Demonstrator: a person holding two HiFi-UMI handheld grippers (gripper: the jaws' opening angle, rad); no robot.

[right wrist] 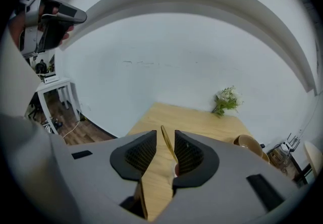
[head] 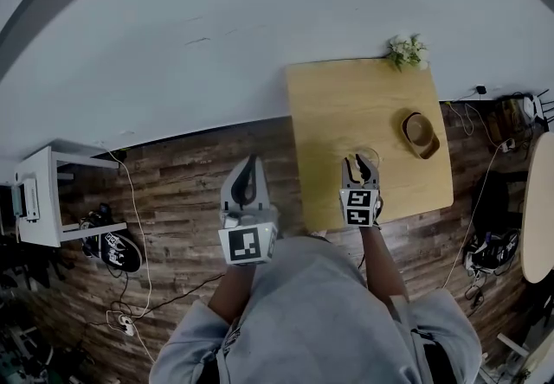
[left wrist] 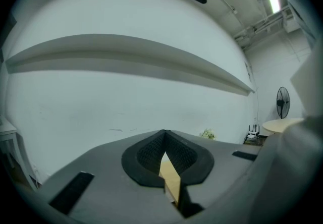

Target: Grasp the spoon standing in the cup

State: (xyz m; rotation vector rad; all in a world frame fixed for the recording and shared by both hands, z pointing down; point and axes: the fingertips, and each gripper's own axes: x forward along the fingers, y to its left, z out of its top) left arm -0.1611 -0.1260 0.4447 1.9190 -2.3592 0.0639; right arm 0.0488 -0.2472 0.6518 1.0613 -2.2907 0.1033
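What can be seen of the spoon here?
Of the spoon only the handle shows: a thin, flat, golden-tan strip, wood or metal I cannot tell, rising steeply and leaning left toward its top. It stands between the right gripper's fingers, nearer the right one, with a gap on its left, so it looks unclamped. Its bowl is hidden behind the fingers. In the head view the cup sits on the table under that gripper; the spoon is too small to make out.
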